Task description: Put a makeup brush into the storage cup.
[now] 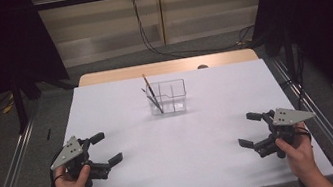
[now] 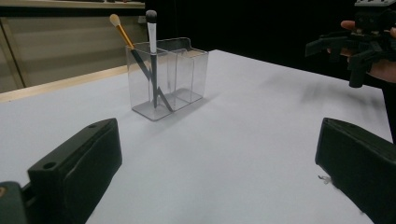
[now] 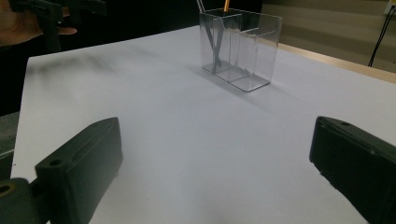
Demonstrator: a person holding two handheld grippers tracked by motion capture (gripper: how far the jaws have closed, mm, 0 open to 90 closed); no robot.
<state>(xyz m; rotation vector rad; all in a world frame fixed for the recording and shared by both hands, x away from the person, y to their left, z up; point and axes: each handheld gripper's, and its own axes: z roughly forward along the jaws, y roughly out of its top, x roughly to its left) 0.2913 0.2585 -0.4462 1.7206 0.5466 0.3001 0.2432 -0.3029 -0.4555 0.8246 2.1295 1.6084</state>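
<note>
A clear plastic organiser (image 1: 167, 97) (image 2: 180, 70) (image 3: 247, 46) with compartments stands upright at the middle back of the white table top (image 1: 177, 142). Two makeup brushes (image 1: 151, 93) lean in its left compartment: one with a gold handle (image 2: 122, 32) and one with a white handle and dark tip (image 2: 152, 32). My left gripper (image 1: 104, 148) (image 2: 217, 172) rests at the front left, open and empty. At the front right, my right gripper (image 1: 252, 129) (image 3: 215, 172) stands open with nothing between its jaws. Both point towards the organiser.
A wooden strip (image 1: 168, 67) runs along the table's far edge. Metal rails (image 1: 10, 174) flank the table on both sides, cables (image 1: 162, 48) trail on the floor behind. Dark curtains hang at left and right.
</note>
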